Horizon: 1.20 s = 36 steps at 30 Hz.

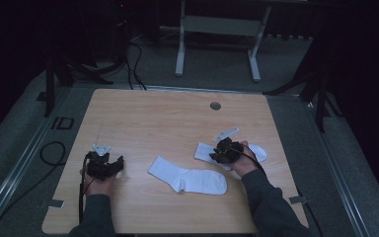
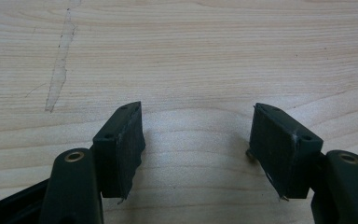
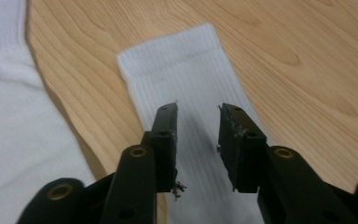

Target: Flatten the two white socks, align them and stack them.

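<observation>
Two white socks lie flat on the wooden table (image 1: 153, 118). One sock (image 1: 187, 178) is near the front middle. The other sock (image 1: 205, 150) lies to the right, partly under my right gripper (image 1: 223, 152). In the right gripper view that ribbed sock (image 3: 186, 79) runs away from the jaws with its cuff farthest off. My right gripper (image 3: 198, 112) stands open just above it, pads apart and nothing pinched. The first sock (image 3: 9, 116) shows at the left edge. At the table's left my left gripper (image 1: 103, 162) rests, open (image 2: 198, 112) over bare wood.
A round cable hole (image 1: 215, 105) sits near the table's far edge. A pale scratch (image 2: 60, 70) marks the wood ahead of the left gripper. Behind the table stands a white desk frame (image 1: 217, 29), with dark stands and cables on the floor to both sides.
</observation>
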Motion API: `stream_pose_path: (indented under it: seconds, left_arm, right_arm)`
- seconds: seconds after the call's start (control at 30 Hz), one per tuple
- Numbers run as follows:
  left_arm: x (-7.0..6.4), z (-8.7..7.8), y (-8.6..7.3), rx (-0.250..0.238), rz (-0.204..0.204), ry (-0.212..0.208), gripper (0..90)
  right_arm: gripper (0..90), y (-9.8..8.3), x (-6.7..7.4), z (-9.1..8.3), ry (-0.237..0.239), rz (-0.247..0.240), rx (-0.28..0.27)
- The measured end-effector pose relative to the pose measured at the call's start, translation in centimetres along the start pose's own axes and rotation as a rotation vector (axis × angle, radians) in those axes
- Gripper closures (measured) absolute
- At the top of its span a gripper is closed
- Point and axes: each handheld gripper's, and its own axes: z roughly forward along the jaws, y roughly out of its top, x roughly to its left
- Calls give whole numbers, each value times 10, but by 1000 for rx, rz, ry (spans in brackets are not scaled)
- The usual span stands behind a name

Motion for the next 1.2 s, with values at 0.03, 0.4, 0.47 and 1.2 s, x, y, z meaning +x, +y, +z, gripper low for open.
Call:
stream_pose_path:
  seconds: [0.03, 0.4, 0.47, 1.2]
  left_arm:
    - [0, 0, 0, 0, 0, 0, 351]
    - [0, 0, 0, -1, 3, -2, 351]
    - [0, 0, 0, -1, 3, -2, 351]
    - [0, 0, 0, 0, 3, -3, 351]
  right_arm:
    - [633, 2, 0, 2, 10, -6, 2]
    - [587, 5, -3, 12, -1, -8, 19]
    - [586, 5, -4, 11, 1, -18, 19]
    - [744, 8, -9, 20, 38, 9, 30]
